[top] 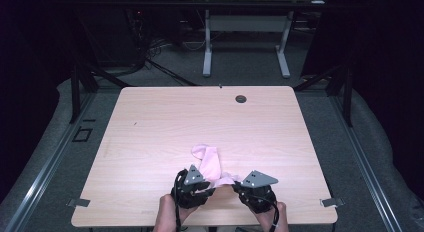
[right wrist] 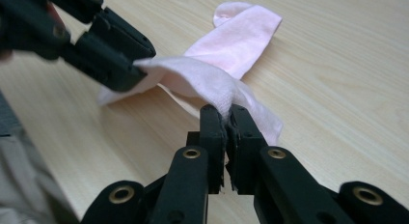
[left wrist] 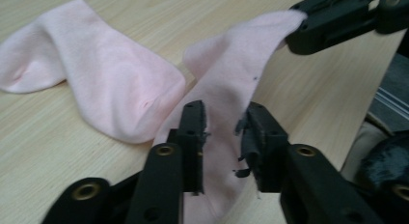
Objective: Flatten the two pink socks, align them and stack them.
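Observation:
Two pale pink socks are near the table's front edge. One sock [top: 207, 161] [left wrist: 96, 74] lies flat on the wood. The second sock [top: 226, 180] [left wrist: 236, 74] [right wrist: 212, 79] is stretched between my two grippers, lifted a little off the table. My right gripper [top: 234, 186] [right wrist: 227, 115] is shut on one end of it; the left gripper view shows that gripper [left wrist: 296, 26] pinching the sock's edge. My left gripper [top: 213, 190] [left wrist: 224, 122] has its jaws apart, with the sock's other end lying between them, not pressed.
The wooden table [top: 175, 117] has a small round cable hole [top: 241, 98] near its far edge. Both hands sit right at the front edge. Another white-legged table [top: 245, 47] stands behind, with dark curtains at both sides.

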Motion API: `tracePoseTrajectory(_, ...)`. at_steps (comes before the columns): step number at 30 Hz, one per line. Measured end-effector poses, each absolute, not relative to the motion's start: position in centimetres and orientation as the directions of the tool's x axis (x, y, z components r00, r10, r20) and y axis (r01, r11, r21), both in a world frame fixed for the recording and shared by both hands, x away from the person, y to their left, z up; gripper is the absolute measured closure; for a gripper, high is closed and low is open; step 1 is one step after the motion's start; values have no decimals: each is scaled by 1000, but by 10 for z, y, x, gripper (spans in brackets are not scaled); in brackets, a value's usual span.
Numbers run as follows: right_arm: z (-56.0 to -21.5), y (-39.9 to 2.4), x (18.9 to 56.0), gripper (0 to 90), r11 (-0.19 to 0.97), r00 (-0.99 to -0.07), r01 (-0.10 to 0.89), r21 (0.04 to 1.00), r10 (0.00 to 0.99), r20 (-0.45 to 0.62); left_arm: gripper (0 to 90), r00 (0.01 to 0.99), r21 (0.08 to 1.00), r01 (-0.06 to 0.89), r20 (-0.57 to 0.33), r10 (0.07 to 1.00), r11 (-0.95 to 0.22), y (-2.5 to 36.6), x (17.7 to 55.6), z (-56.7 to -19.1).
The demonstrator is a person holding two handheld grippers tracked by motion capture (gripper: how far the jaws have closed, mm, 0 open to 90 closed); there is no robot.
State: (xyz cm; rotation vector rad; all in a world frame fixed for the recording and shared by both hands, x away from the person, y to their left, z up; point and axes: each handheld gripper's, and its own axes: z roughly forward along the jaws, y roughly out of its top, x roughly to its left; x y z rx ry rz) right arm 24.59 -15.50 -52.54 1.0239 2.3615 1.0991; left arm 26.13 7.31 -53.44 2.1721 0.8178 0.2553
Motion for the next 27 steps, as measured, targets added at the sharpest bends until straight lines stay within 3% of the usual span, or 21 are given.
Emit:
tracePoseTrajectory(2,-521,-154,246,859,435,-680,483,760,733,13,564,766,755,443,-39,642,-483,74,246,-542)
tracePoseTrajectory(6,-515,-151,248,859,434,-677,513,740,735,39,496,752,765,394,51,657,-510,75,227,-550)
tracePoseTrajectory(12,-512,-150,250,859,413,-664,538,735,744,68,454,723,761,387,101,683,-521,76,218,-561)
tracePoseTrajectory(17,-510,-152,250,859,410,-661,546,731,747,75,569,702,744,384,148,696,-546,76,213,-571)
tracePoseTrajectory(21,-513,-157,250,859,406,-660,553,727,746,86,740,706,737,399,133,696,-546,78,216,-575)
tracePoseTrajectory(23,-513,-157,249,859,399,-658,556,729,748,92,779,708,735,401,131,694,-548,79,219,-575)
tracePoseTrajectory(24,-514,-159,248,859,405,-664,554,727,742,92,863,713,733,404,122,690,-548,80,223,-574)
tracePoseTrajectory(27,-514,-160,245,859,412,-668,554,724,738,91,890,716,730,410,115,689,-547,81,226,-572)
